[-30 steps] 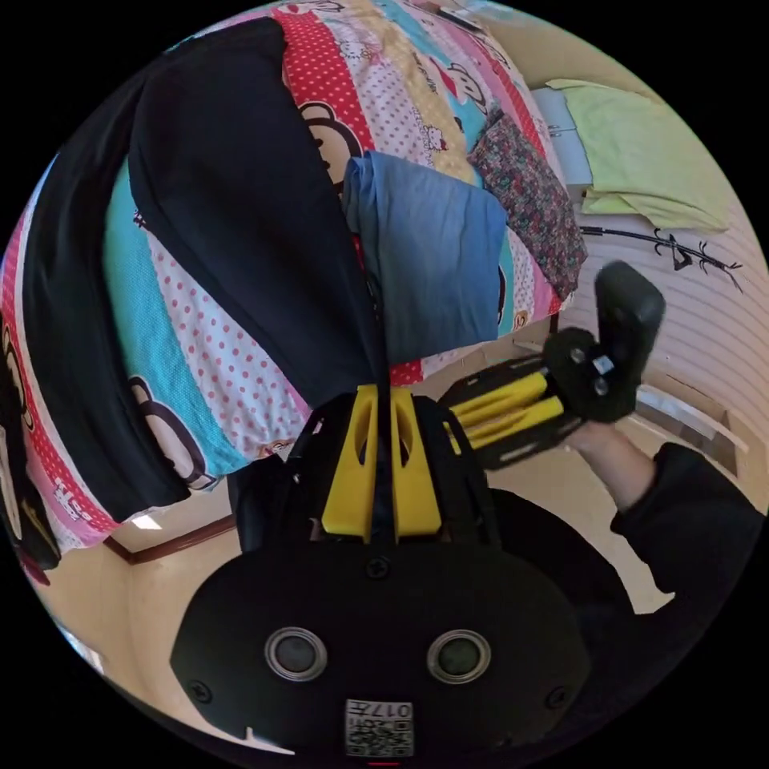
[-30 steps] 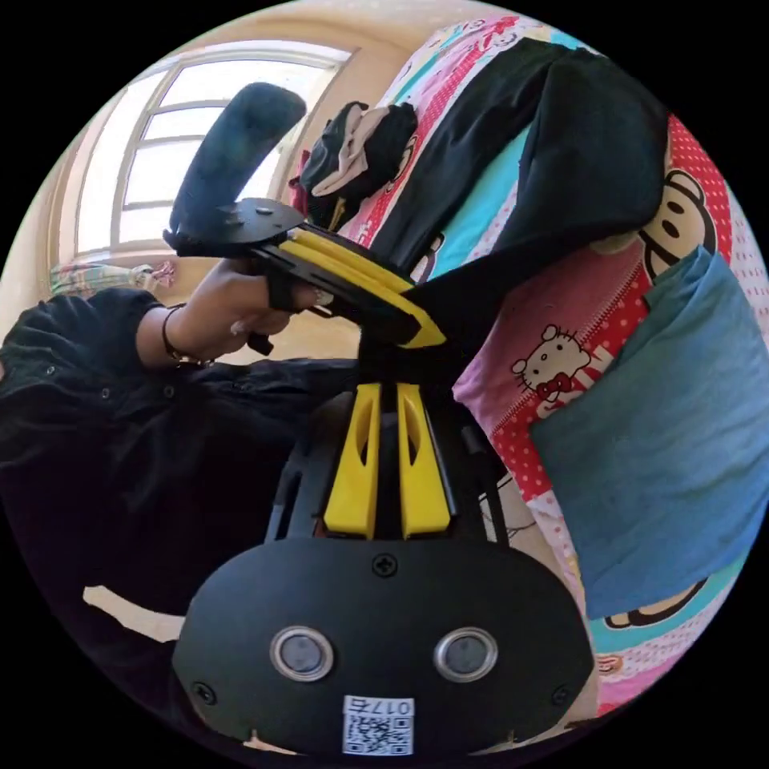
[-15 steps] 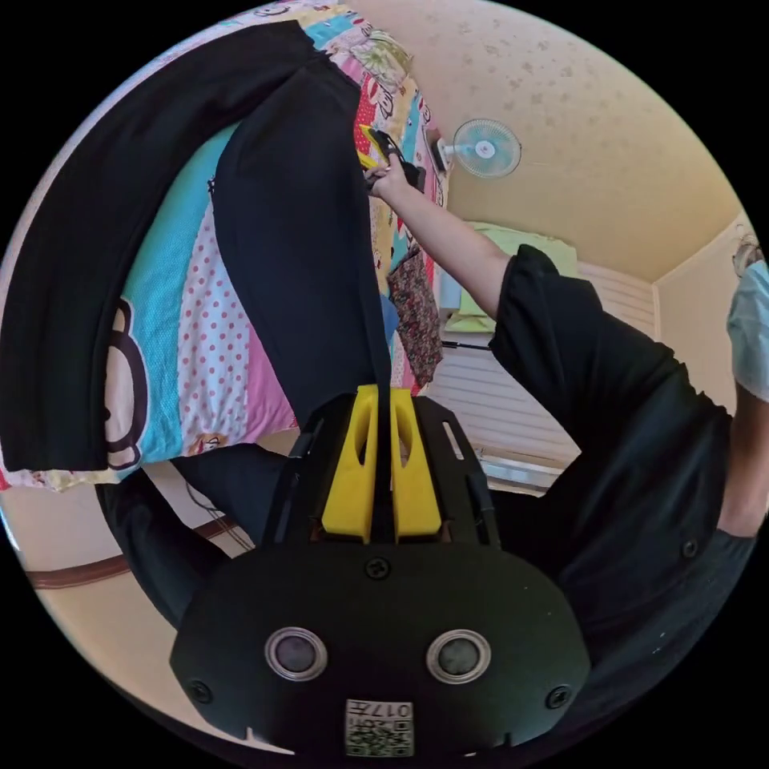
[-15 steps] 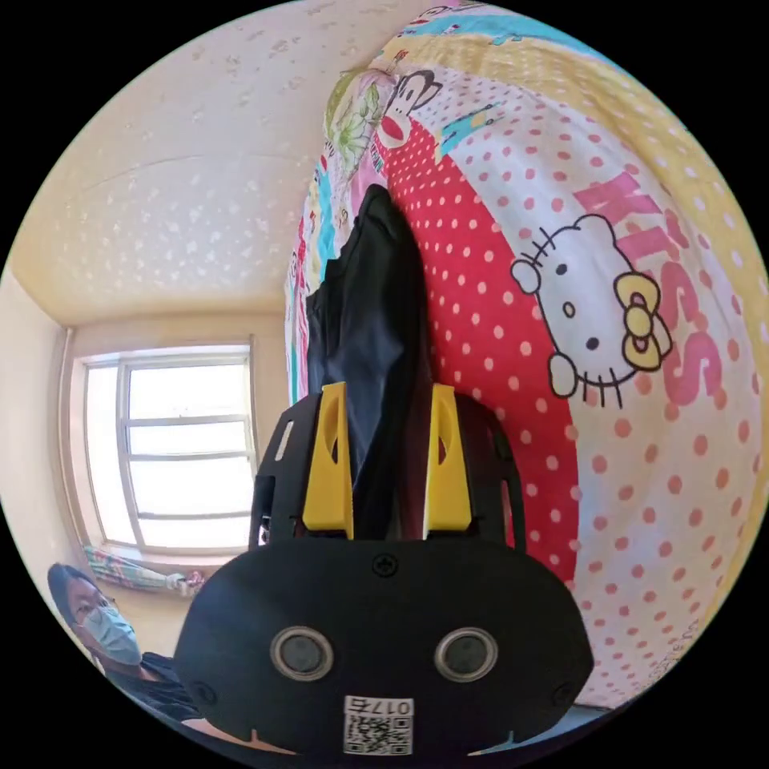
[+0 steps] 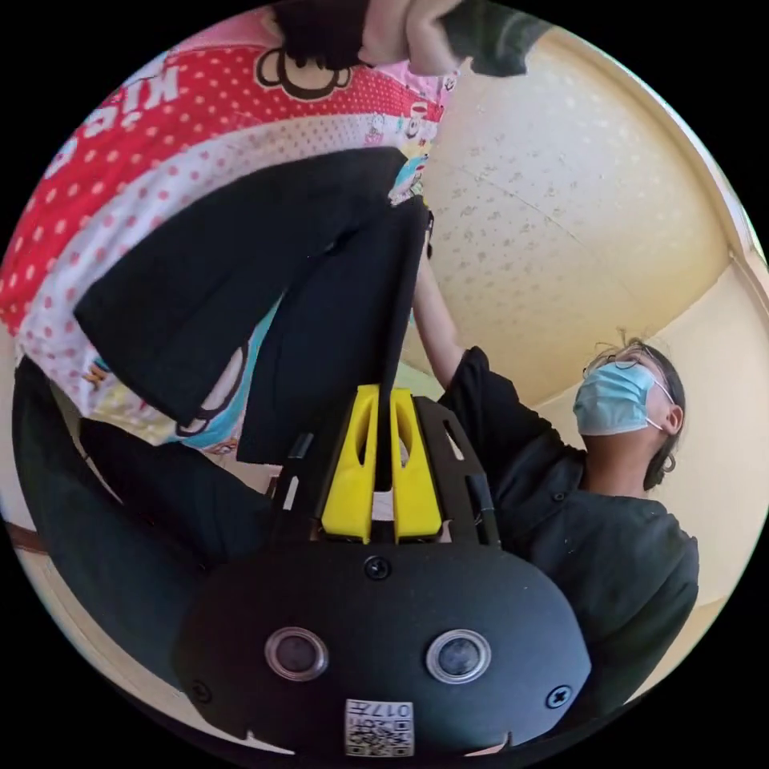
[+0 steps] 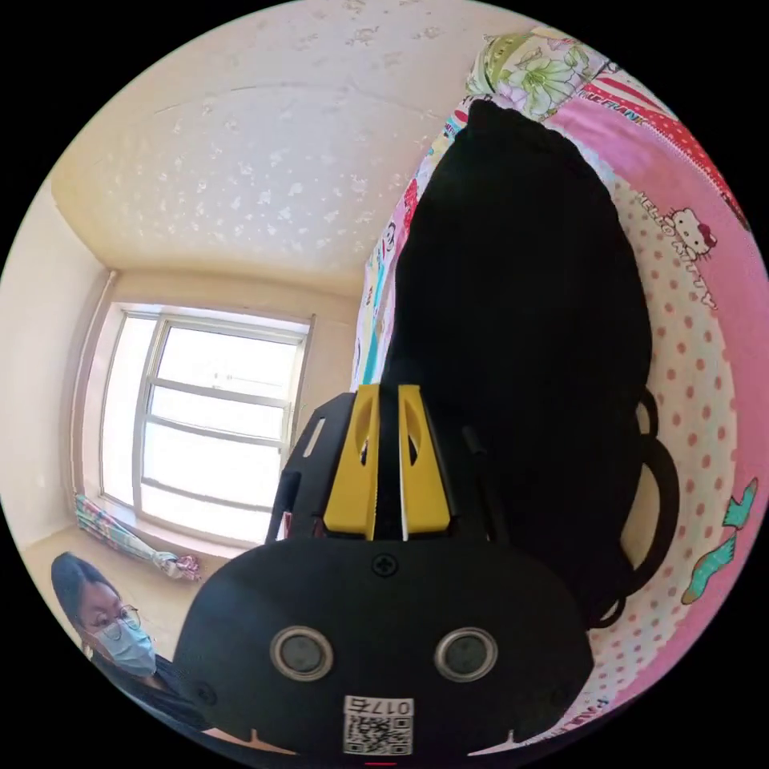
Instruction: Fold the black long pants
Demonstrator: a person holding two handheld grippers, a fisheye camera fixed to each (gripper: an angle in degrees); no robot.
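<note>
The black long pants lie spread over a cartoon-print bedspread, their two legs fanning away from me in the left gripper view. My left gripper is shut on an edge of one leg, with the cloth running up out of the yellow jaws. In the right gripper view the black pants form a dark bunched mass on the pink dotted bedspread. My right gripper has its jaws pressed together on the cloth's lower edge.
A person in a dark top stands beside the bed, one arm reaching up behind the pants; the person is low left in the right gripper view. A hand is at the top edge. A bright window is at left.
My right gripper's jaws, open around the pants half a second ago, have closed on them. My left gripper has kept its hold. Both views have swung towards the ceiling.
</note>
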